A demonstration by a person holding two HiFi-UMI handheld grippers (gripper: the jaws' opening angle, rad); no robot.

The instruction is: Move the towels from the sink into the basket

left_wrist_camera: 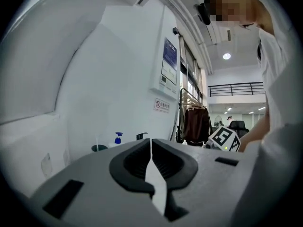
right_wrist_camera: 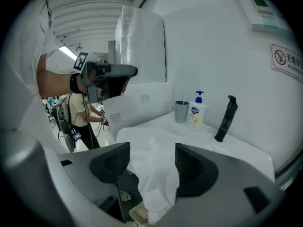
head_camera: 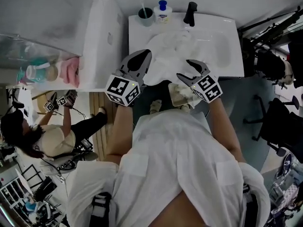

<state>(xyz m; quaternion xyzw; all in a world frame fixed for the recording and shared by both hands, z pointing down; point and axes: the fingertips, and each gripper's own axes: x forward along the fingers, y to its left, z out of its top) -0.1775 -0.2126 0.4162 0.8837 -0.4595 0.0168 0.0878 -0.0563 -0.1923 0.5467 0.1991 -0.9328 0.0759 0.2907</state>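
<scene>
Head view: the towel (head_camera: 163, 56) spills from the sink (head_camera: 222, 46) over its front edge, within easy reach. Your left hand-held gripper (head_camera: 143, 56) and right hand-held gripper (head_camera: 187, 71) sit either side of it.

Left gripper view: jaws together with nothing between them, so it looks spare for now.

Right gripper view: jaws wide, with the towel between them but untouched, likely lined up for a grab. The basket (right_wrist_camera: 136, 215) waits just below.
</scene>
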